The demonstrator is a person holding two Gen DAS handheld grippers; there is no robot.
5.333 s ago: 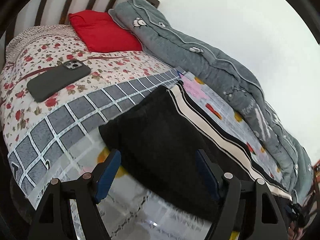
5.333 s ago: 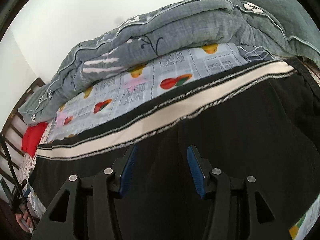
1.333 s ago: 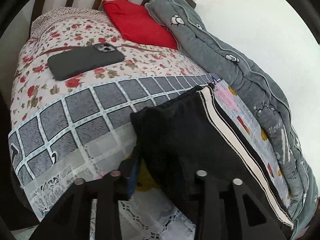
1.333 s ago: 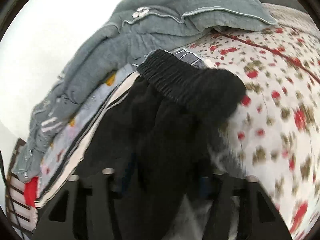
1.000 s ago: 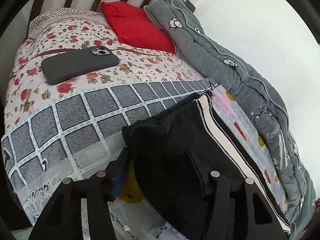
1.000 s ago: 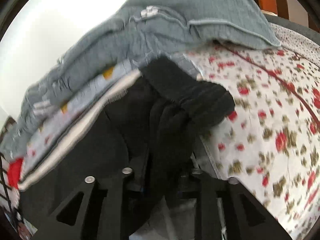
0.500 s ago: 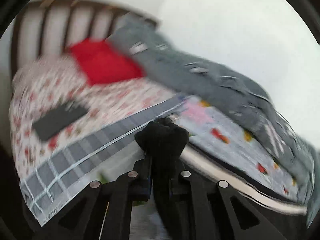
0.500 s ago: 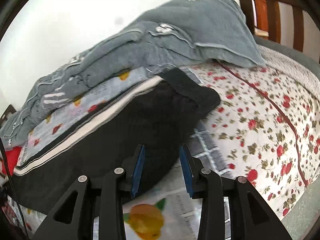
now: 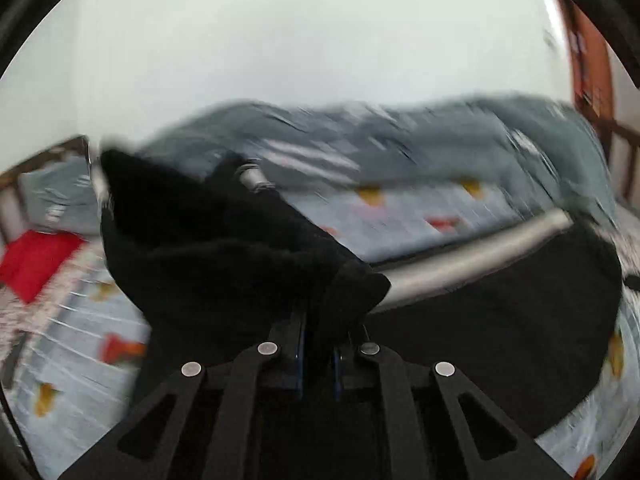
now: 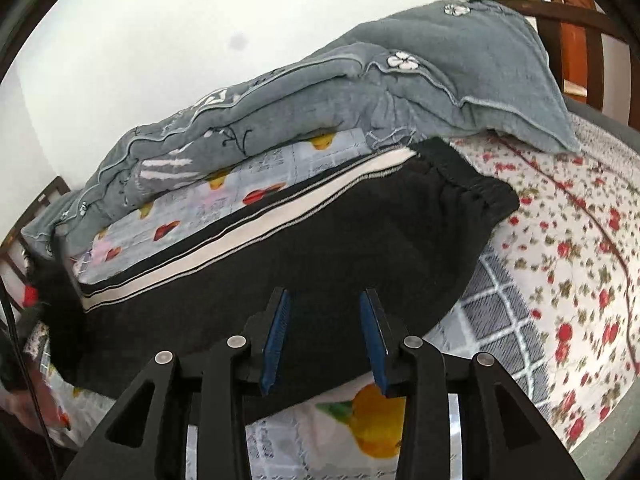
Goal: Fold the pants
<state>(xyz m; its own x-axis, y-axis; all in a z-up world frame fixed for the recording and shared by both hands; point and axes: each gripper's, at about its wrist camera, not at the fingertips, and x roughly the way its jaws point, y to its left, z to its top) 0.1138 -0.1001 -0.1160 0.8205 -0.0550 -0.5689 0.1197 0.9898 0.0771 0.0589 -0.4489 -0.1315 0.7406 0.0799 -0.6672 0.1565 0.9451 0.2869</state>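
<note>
no legible text, labels or numbers

Black pants (image 10: 328, 256) of matt fleecy cloth; grey quilt (image 10: 360, 92) soft stitched fabric; headboard (image 10: 576, 32) glossy brown wood; gripper fingers (image 10: 276, 332) matt plastic

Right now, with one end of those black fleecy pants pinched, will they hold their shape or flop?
Likely flop: the black fleecy pants bunch and droop around the shut left gripper. Probably light, since a small pinch lifts that end. The thick nap looks grippy, so slipping seems unlikely.
</note>
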